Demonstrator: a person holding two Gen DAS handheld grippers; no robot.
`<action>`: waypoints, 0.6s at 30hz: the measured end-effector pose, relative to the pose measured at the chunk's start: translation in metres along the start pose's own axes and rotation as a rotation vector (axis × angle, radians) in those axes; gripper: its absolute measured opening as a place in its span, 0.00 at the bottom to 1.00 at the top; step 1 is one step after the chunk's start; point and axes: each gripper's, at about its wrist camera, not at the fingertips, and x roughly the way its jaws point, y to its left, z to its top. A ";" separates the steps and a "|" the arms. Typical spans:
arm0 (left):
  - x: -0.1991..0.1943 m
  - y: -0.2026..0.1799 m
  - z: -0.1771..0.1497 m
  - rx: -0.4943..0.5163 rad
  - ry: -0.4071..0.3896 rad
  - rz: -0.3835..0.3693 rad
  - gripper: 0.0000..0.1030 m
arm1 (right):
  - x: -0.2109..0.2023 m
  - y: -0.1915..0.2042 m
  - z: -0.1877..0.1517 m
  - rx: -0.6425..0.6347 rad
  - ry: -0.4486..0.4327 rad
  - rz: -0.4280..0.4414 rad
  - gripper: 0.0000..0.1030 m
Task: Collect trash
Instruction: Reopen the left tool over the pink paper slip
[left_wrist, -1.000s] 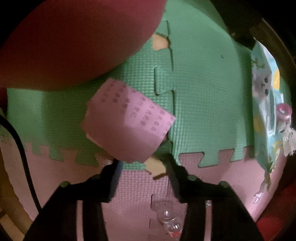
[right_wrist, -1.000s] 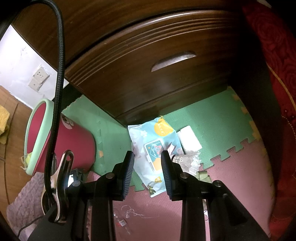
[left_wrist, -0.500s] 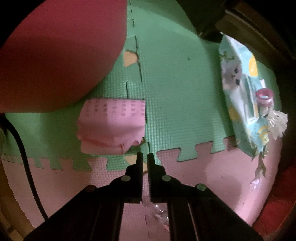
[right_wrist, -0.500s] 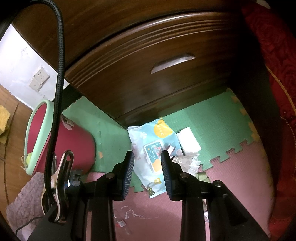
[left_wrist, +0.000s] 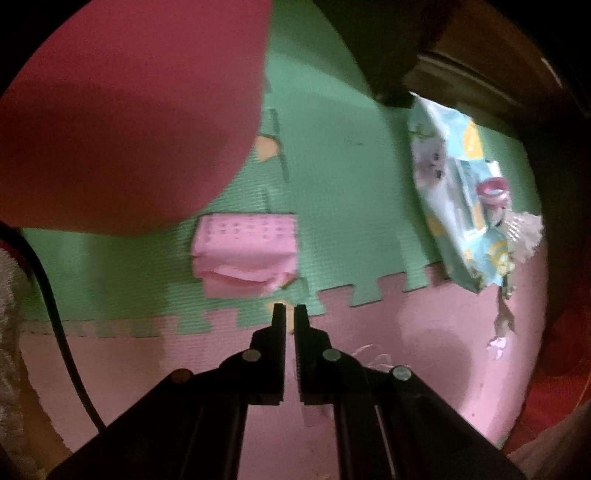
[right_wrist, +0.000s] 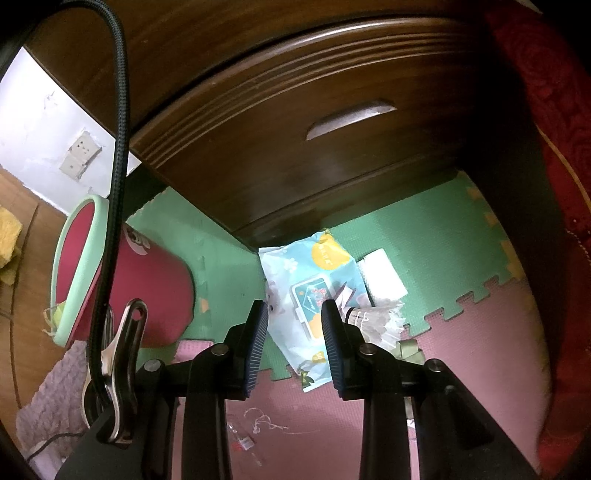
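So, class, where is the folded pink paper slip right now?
In the left wrist view, the folded pink paper slip lies on the green foam mat, just below the red bin.

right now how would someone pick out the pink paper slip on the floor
Start at the big red bin on the green foam mat. Just below its curved side lies a folded pink printed paper slip, near the seam with the pink mat; it is the only pink scrap on green.

1. Under your grippers: foam floor mat (left_wrist: 332, 206), matt, finely ribbed, in green and pink tiles.
2. Pink paper slip (left_wrist: 245, 254), matt, creased, printed.
3. Wet-wipes pack (right_wrist: 310, 295), soft plastic film, slightly shiny.
4. Drawer front (right_wrist: 295, 155) ahead of you: dark wood, smooth, glossy varnish.
5. Red bin (right_wrist: 147, 291), smooth plastic, pale green rim.
6. Clip (right_wrist: 125, 354), polished metal; cable (right_wrist: 118, 110), braided, matt.
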 end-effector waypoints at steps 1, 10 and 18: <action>0.001 0.002 -0.001 0.004 0.002 0.022 0.06 | 0.000 0.000 0.000 0.001 0.002 0.001 0.30; 0.020 -0.003 -0.004 0.037 -0.020 0.144 0.57 | 0.014 0.002 -0.004 -0.018 0.060 0.004 0.30; 0.025 -0.005 0.006 -0.145 -0.042 0.028 0.63 | 0.020 0.004 -0.007 -0.035 0.083 -0.002 0.30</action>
